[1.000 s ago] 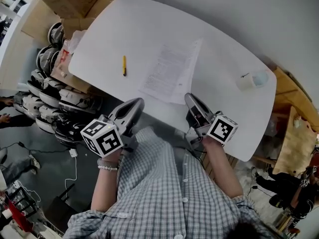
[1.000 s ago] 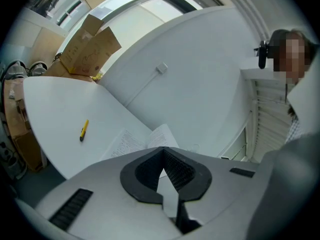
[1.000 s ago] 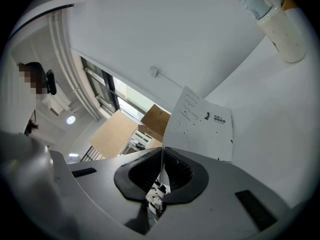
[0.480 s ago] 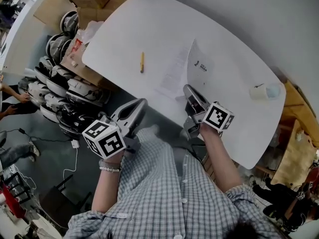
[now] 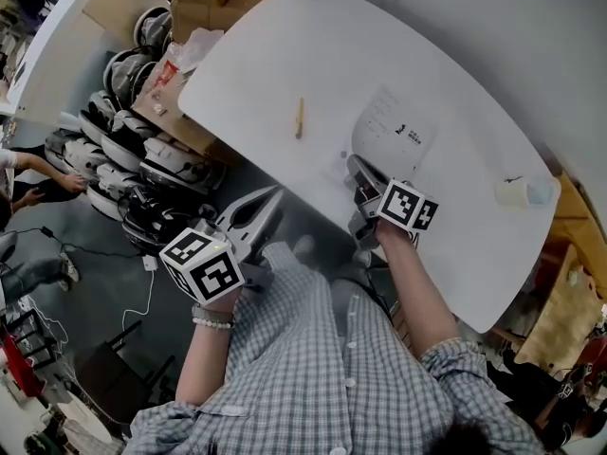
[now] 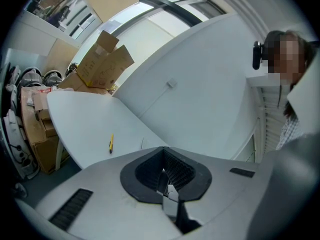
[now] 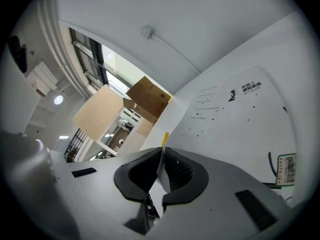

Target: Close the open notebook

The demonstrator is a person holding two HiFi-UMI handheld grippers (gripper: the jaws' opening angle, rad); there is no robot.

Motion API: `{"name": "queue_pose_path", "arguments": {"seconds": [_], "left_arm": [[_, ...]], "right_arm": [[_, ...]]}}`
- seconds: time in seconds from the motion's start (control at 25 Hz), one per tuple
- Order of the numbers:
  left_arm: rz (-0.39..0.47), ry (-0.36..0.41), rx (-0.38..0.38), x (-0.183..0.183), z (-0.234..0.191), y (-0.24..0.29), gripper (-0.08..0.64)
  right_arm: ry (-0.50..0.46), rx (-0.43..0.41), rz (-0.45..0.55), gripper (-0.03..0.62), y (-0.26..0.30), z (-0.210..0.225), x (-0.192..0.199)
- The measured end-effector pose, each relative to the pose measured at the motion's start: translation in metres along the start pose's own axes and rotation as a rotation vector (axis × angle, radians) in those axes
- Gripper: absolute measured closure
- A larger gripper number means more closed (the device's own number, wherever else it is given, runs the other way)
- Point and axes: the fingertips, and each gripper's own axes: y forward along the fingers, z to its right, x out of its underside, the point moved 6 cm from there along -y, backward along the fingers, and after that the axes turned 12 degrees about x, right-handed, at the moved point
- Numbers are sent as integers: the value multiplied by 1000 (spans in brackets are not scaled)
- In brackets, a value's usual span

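The notebook (image 5: 394, 131) lies near the middle of the white surface (image 5: 285, 55), towards the person's edge, with its white printed cover facing up. From the head view I cannot tell whether that cover is fully down. The right tongs (image 5: 353, 166) reach in over the near edge of the surface to the notebook's near corner. The right forearm (image 5: 417, 292) stretches forward out of the checked sleeve, and the marker cube (image 5: 410, 207) sits just behind the tool. In the right gripper view these tongs (image 7: 161, 156) are clenched on a thin white sheet edge of the notebook (image 7: 240, 119), which stands pinched between the two dark pads. The rest of the cover spreads out to the right. The left tongs (image 5: 275, 195) hang off the near edge of the surface, not over it, and point towards it at a slight downward tilt. The bare left forearm (image 5: 204, 368), with a bead bracelet (image 5: 211, 320) at the wrist, is bent up from the checked shirt (image 5: 322, 377). In the left gripper view these tongs (image 6: 164, 171) are clenched with nothing between them. A yellow pencil (image 5: 300, 118) lies on the surface to the left of the notebook, apart from it, and a small whitish object (image 5: 524, 192) sits well off to the right
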Motion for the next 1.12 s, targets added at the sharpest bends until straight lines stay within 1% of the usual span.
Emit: {"name": "queue_pose_path", "arguments": {"seconds": [0.2,0.32,0.44,0.52,0.68,0.76,0.88,1.0,1.12], "left_arm": [[11,-8,-10,-4,-5,-6,552],[15,-9,-20,-5,-8,-9,552],[17,3,-24,-7,-7,-13,552],[21,6,-25,-8,-6,-15,552],[24,-1,-21,-7,-9,-15,552],[22,-6,-14,-7,-10,-14,552],[8,-1,6,-6,-7,-12,552],[-12,10,23,-7,-4,-3,552],[-33,13,47,-7,-3,11,552]], "right_arm": [[-38,76,-58,560,19,-2,7],[-87,121,-86,558,29,-5,11],[-139,157,-96,549,33,-10,15],[-138,163,-97,537,33,-11,17],[-121,133,-104,526,36,-13,18],[-116,112,-99,498,36,-16,19],[-106,75,-74,471,31,-23,20],[-99,39,-49,460,26,-27,16],[-68,10,-29,449,18,-26,11]]}}
